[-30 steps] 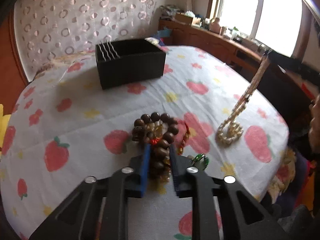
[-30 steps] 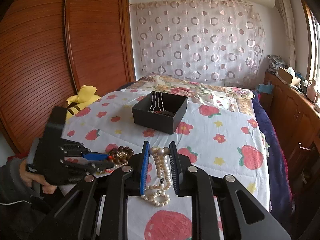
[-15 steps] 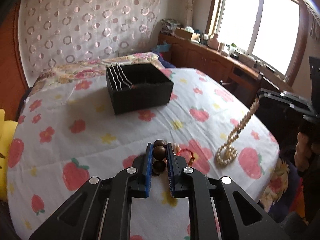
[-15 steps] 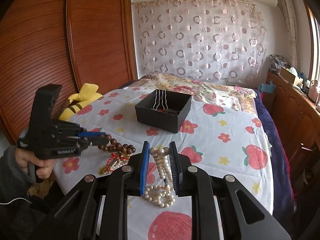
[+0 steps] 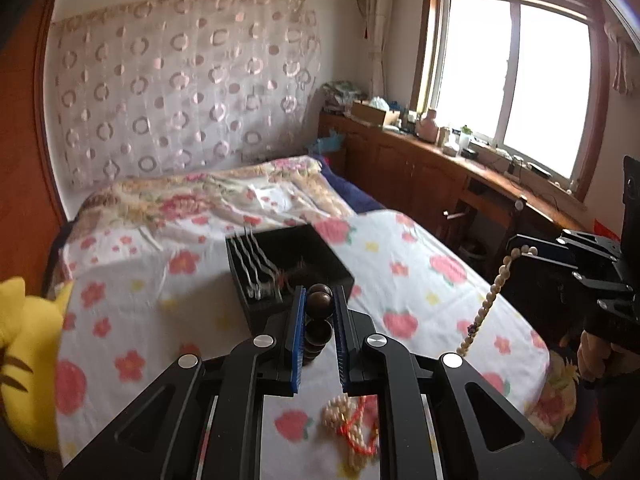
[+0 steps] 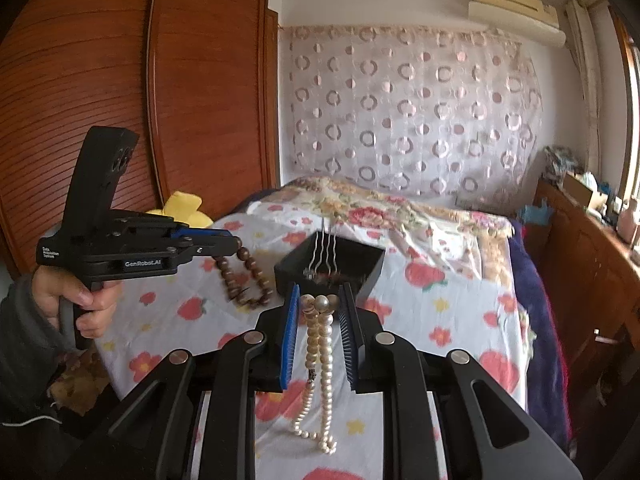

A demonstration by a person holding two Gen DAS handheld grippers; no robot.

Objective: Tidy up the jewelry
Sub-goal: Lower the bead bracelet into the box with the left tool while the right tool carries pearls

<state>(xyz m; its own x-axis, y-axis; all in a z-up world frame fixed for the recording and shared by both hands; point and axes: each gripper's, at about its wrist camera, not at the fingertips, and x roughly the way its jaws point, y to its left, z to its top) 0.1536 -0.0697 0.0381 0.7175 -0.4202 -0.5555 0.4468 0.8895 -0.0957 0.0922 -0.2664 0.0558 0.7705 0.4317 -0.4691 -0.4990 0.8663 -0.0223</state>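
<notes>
My left gripper pinches the wooden beads, my right gripper the pearl necklace; dangling loops could snag the box rim.

a: what's clamped in the left gripper at lower centre?

b: a wooden bead bracelet, dark brown beads stacked between its blue pads, hanging below.

a: and behind it?

b: a black box on the strawberry-print sheet, silver wavy hairpins leaning on its left wall.

a: on the right edge?

b: the right gripper pinches a pearl necklace that dangles down. at bottom centre, a pearl strand with red cord lies on the sheet.
</notes>
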